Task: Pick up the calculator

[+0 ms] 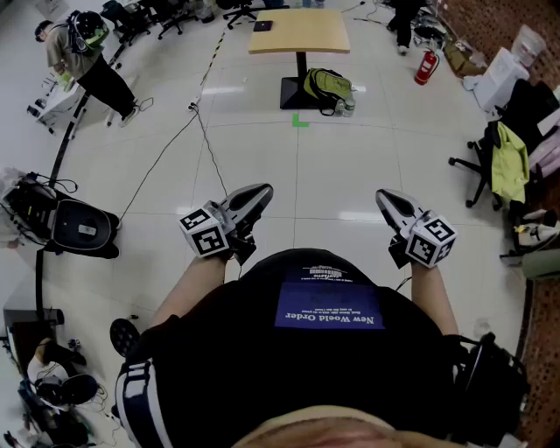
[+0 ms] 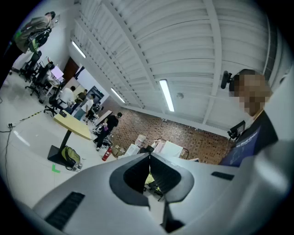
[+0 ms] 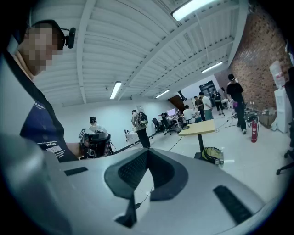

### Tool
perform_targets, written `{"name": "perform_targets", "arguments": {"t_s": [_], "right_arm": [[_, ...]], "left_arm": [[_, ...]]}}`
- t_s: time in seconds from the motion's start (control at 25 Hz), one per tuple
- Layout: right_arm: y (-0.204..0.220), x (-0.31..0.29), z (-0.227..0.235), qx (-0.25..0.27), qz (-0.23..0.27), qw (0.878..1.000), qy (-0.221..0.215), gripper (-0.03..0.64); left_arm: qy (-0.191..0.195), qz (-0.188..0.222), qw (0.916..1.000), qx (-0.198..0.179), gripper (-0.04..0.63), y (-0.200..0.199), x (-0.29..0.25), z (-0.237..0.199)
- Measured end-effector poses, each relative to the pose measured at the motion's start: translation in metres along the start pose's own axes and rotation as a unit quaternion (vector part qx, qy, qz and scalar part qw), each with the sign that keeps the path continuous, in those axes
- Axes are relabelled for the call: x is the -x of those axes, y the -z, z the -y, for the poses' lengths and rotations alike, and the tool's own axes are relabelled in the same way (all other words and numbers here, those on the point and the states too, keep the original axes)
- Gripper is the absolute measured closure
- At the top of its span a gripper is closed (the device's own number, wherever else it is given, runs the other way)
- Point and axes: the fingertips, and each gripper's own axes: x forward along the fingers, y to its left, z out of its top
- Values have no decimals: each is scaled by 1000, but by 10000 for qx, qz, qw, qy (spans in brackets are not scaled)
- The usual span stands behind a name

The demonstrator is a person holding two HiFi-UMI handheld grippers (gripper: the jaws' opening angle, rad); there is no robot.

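A small dark flat thing (image 1: 262,26) lies on the far wooden table (image 1: 302,35); it is too small to tell whether it is the calculator. I hold both grippers in front of my body, far from that table. In the head view my left gripper (image 1: 262,190) and my right gripper (image 1: 382,196) point toward the table over bare white floor. The left gripper (image 2: 149,156) has its jaws together with nothing between them. The right gripper (image 3: 147,151) is shut too and holds nothing. The table also shows in the left gripper view (image 2: 73,126) and in the right gripper view (image 3: 197,128).
A green backpack (image 1: 328,86) leans at the table's foot, and a red fire extinguisher (image 1: 425,67) stands to its right. An office chair with a yellow-green jacket (image 1: 507,162) is at the right. Black equipment (image 1: 83,229) and floor cables (image 1: 206,140) lie left. A person (image 1: 83,52) stands far left.
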Motion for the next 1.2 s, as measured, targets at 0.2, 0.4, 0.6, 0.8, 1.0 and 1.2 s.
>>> {"name": "perform_targets", "arguments": {"t_s": [0.2,0.4,0.6,0.8,1.0,1.2], "right_arm": [[-8,-32,21,6,-5,10000,8,632],[-23,-92,33,118,-31,9998,123,632],[-61,-185,28,257,115,9992,273,632],[-90,-262,46,175,306,9987,357,632],[-111,-325,64,296,74,9993,237,632],[-131,-351,121,204,88,9996,149,632]], "left_arm": [[27,26,10000,64,589,-13,-9,-34],[208,178,9994,202,589,-45,-7,-94],[388,80,9992,18,589,-108,10,-176],[547,-37,9985,-75,589,-153,0,-250],[487,-3,9987,-166,589,-193,-16,-306],[273,18,9996,-105,589,-209,-49,-349]]}}
